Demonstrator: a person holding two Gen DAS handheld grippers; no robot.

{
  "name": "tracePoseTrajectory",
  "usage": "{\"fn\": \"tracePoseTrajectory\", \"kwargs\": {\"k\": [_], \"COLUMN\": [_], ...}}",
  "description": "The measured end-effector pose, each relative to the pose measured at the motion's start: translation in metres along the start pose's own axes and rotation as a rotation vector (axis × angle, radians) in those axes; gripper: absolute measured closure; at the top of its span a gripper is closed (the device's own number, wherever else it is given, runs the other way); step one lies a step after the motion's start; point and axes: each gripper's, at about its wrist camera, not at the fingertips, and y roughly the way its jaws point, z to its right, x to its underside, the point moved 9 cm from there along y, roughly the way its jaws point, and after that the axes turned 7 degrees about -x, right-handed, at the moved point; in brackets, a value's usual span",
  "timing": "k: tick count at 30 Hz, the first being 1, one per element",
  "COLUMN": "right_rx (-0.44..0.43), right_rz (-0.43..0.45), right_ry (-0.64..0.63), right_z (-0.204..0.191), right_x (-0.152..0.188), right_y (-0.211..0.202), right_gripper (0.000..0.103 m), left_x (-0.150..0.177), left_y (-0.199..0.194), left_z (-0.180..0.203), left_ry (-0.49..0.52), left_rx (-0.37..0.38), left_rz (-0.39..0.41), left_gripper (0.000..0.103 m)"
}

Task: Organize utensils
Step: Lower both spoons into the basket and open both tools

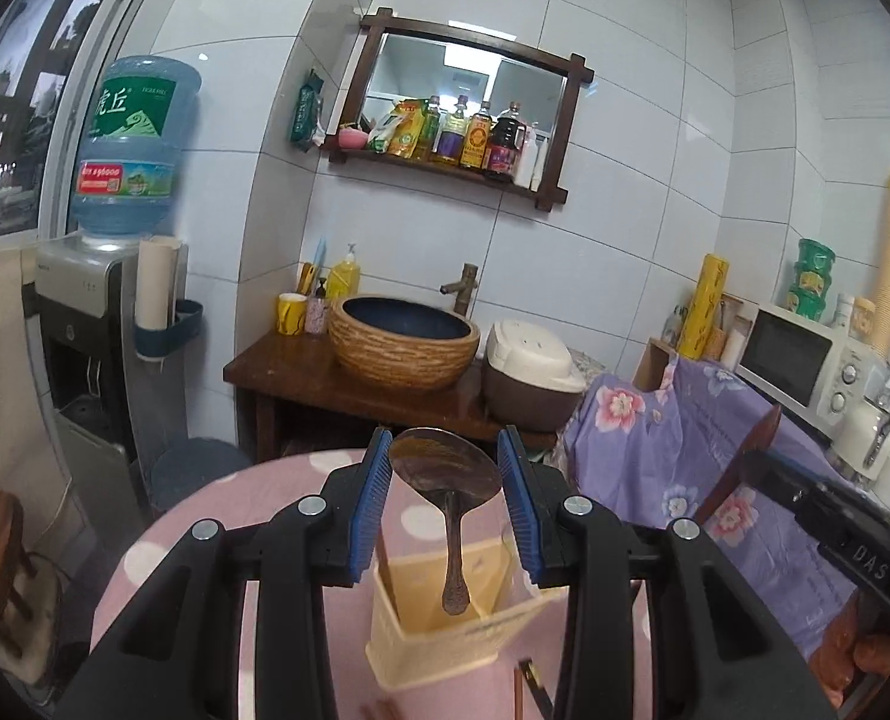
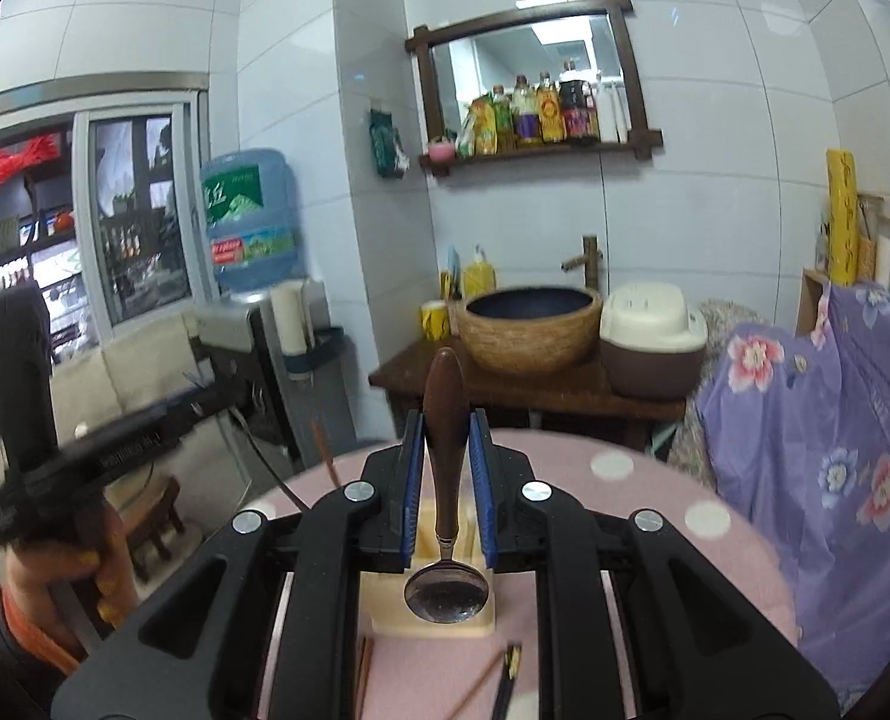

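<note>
Above the pink dotted table (image 1: 277, 516), both grippers carry spoons: left gripper (image 1: 445, 474) clamps a dark spoon (image 1: 448, 480) by the bowl, handle hanging; right gripper (image 2: 448, 468) pinches a brown-handled spoon (image 2: 445, 540), bowl down. Transport step, I'd say; next, lower each into the cream holder (image 1: 439, 630) below, then release, chopsticks (image 2: 508, 681) remain on the table.

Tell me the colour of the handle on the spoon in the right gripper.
Dark reddish-brown, wood-like, on the spoon handle; clearest in the right wrist view.
</note>
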Motion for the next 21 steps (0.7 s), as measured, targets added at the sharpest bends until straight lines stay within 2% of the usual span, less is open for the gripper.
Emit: {"fn": "tracePoseTrajectory", "kwargs": {"k": [2, 5, 10, 14, 21], "right_rx": [0.012, 0.028, 0.058, 0.068, 0.059], "right_rz": [0.010, -0.004, -0.060, -0.111, -0.170], "right_ry": [0.001, 0.015, 0.039, 0.061, 0.094], "right_z": [-0.001, 0.001, 0.012, 0.020, 0.026], "right_x": [-0.010, -0.002, 0.044, 0.077, 0.114], "right_y": [0.018, 0.046, 0.082, 0.096, 0.111], "right_gripper": [0.087, 0.087, 0.087, 0.087, 0.087], "left_x": [0.000, 0.018, 0.055, 0.076, 0.106], "left_y": [0.013, 0.028, 0.046, 0.053, 0.069], "left_z": [0.008, 0.012, 0.004, -0.002, -0.006], "left_ry": [0.019, 0.062, 0.067, 0.061, 0.065], "left_rx": [-0.002, -0.035, -0.053, -0.050, -0.051], "left_rz": [0.004, -0.003, -0.062, -0.096, -0.165], "left_gripper": [0.066, 0.066, 0.066, 0.066, 0.066]}}
